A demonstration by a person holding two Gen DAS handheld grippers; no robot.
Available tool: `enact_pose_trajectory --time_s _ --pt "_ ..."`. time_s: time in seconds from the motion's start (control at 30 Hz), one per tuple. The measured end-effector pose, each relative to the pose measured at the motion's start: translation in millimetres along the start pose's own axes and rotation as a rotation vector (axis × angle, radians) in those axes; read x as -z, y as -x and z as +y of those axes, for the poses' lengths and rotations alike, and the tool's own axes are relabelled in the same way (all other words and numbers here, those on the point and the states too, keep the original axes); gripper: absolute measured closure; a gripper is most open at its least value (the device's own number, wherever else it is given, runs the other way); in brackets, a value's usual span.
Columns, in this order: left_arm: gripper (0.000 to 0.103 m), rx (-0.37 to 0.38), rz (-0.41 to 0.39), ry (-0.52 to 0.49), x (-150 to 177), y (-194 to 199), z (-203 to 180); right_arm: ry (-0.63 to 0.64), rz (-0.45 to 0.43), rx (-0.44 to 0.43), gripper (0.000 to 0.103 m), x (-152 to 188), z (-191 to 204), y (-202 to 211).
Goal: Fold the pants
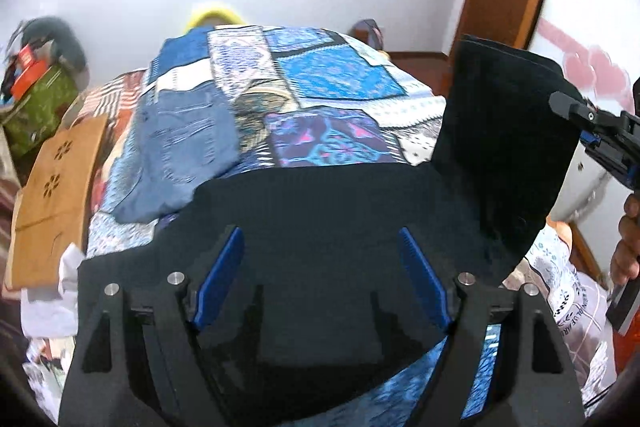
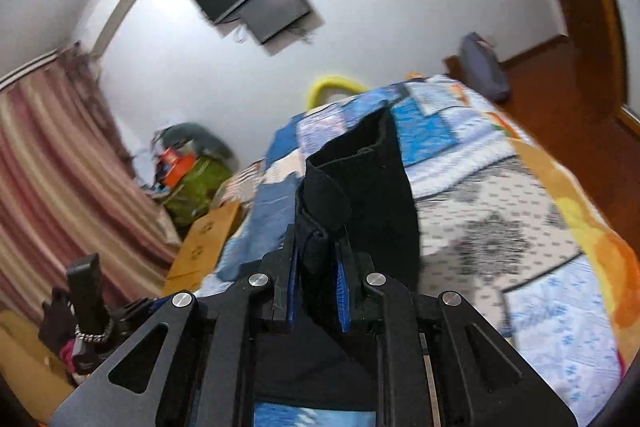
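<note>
left gripper [image 1: 320,279]: jaws spread wide over the black pants [image 1: 320,203], blue pads clear of the cloth, gripping nothing | right gripper [image 2: 318,291]: clamped on a bunched end of the pants, raised above the patchwork bedspread [image 1: 320,75] | pants: draped across the bed's near part

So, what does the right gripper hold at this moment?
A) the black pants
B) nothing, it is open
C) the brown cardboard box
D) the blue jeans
A: in the right wrist view the right gripper has its blue pads shut on a bunched edge of the black pants, lifted off the patchwork bedspread.
</note>
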State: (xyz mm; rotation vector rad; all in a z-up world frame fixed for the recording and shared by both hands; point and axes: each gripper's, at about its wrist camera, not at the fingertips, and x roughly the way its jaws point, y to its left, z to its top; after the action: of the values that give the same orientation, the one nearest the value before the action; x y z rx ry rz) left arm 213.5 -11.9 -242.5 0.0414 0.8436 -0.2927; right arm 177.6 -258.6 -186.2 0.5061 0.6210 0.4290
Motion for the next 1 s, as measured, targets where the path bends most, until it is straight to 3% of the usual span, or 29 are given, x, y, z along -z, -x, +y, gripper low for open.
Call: enact_pose_trajectory --time_s 0.1,0.23,0.37,0.47,0.67,0.77,0.9,1.0 --pt "0.024 -0.005 -0.014 0.048 8.9 9.4 22.4 0.011 0.06 -0.057 0.089 11.5 20.9 -26.8" --pt "0.024 -0.015 -0.017 0.112 22.4 18.6 49.5 0.017 0.203 -0.121 0.089 44.7 44.8 -79.7" --pt "0.024 -0.026 -0.004 0.154 33.1 22.5 69.5 0.065 0.363 -0.126 0.089 90.2 58.9 -122.0" --pt "0.024 -0.032 0.008 0.175 40.0 23.8 79.5 0.132 0.424 -0.079 0.089 115.3 63.4 -139.7" --pt "0.024 -0.024 0.026 0.2 38.1 19.5 84.2 0.16 0.5 -0.108 0.078 101.3 66.7 -140.4" --pt "0.024 -0.006 0.018 0.197 25.9 17.8 78.3 0.183 0.491 -0.114 0.068 88.2 64.9 -129.9" --pt "0.024 0.012 0.005 0.159 4.3 14.7 62.3 0.226 0.408 -0.1 0.067 60.9 58.1 -106.8" --pt "0.024 0.028 0.014 0.119 -12.5 4.1 45.5 0.307 0.337 -0.026 0.067 42.1 47.1 -98.7"
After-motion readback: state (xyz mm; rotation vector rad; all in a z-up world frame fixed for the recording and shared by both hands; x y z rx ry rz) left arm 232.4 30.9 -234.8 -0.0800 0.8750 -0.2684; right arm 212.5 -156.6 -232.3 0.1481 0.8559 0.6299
